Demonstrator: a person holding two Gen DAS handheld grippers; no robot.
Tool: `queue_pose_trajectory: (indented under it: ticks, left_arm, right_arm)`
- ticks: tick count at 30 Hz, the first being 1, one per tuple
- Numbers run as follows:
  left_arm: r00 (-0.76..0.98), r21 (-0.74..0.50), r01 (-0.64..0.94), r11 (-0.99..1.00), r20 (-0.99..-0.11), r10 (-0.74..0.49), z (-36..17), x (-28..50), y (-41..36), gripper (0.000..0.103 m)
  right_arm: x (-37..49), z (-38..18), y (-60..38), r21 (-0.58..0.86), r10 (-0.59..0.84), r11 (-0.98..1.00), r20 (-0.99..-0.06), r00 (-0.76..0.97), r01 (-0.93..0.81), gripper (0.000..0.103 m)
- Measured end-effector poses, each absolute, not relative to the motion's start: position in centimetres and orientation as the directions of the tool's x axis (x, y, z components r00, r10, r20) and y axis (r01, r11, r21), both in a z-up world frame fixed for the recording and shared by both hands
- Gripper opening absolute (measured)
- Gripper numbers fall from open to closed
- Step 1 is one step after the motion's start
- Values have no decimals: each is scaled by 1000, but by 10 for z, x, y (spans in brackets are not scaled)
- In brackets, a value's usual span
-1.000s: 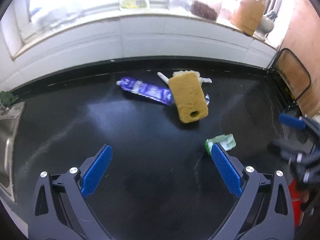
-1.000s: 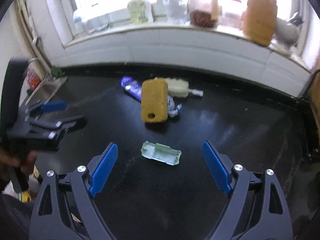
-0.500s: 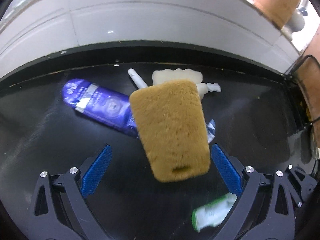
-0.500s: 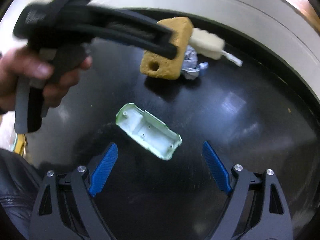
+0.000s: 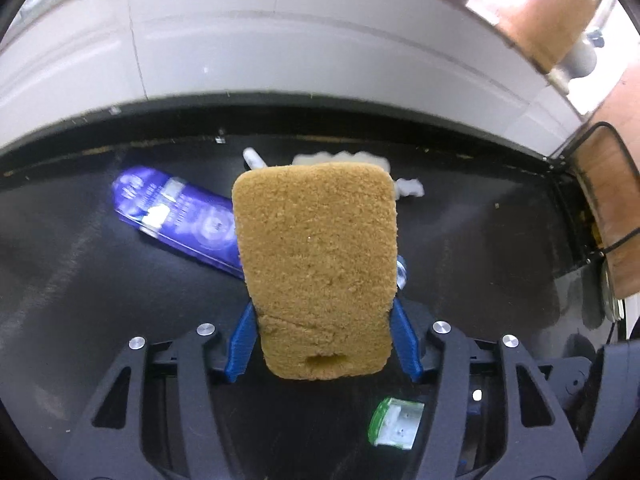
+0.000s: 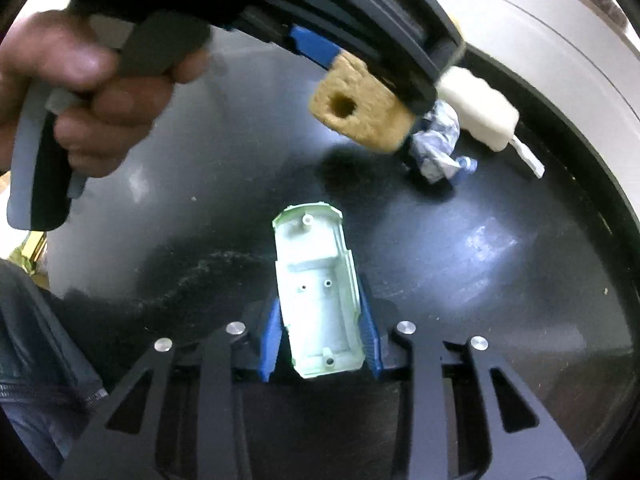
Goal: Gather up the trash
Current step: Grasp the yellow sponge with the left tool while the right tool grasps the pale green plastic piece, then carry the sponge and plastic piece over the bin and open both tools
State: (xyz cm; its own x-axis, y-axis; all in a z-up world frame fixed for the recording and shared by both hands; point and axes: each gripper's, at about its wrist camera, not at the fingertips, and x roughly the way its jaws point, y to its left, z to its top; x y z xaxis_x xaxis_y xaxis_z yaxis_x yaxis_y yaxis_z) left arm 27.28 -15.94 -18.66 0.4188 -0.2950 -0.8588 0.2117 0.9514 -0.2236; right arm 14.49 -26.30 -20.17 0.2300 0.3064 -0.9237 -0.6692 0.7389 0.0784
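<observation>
A tan sponge [image 5: 316,264] with a hole in its near end sits between the blue pads of my left gripper [image 5: 320,308]. Its jaws are closing and the pads press the sponge's two sides. The right wrist view shows the same sponge [image 6: 360,108] in that gripper, with a person's hand [image 6: 80,80] on the handle. My right gripper [image 6: 320,296] points down at the black counter [image 6: 500,280]. Its jaws are closing too, with the pads against both long sides of a pale green plastic shell [image 6: 316,292], hollow side up.
A purple tube [image 5: 172,216] lies behind the sponge on the left. A white brush-like piece [image 6: 480,112] and a crumpled foil wrapper [image 6: 436,148] lie near the white tiled wall [image 5: 240,40]. A wire rack [image 5: 612,200] stands at the counter's right end.
Both grippers came down toward the counter. The left one moved forward to the sponge and closed on it; the right one rolled and closed on the green shell.
</observation>
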Motion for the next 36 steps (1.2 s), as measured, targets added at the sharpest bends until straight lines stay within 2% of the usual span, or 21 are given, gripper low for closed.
queue_pose_trajectory:
  ticks: [13,27,36]
  left_arm:
    - [501,-147,204,968,-834,-232,-129,171,-98,57]
    - [514,-108,91,990,-847,-140,-127,34,-2,57]
    - [545,-99,-4,995,-834,-81,-118,-7,56,56]
  right_arm:
    - [108,-135,-251,87,311,842,-884,348,-533,34]
    - [50,-99,-178,100,337,844,-863,376,-527,34]
    - [38,-88,-118,101,371,801,-857,358,-591,34]
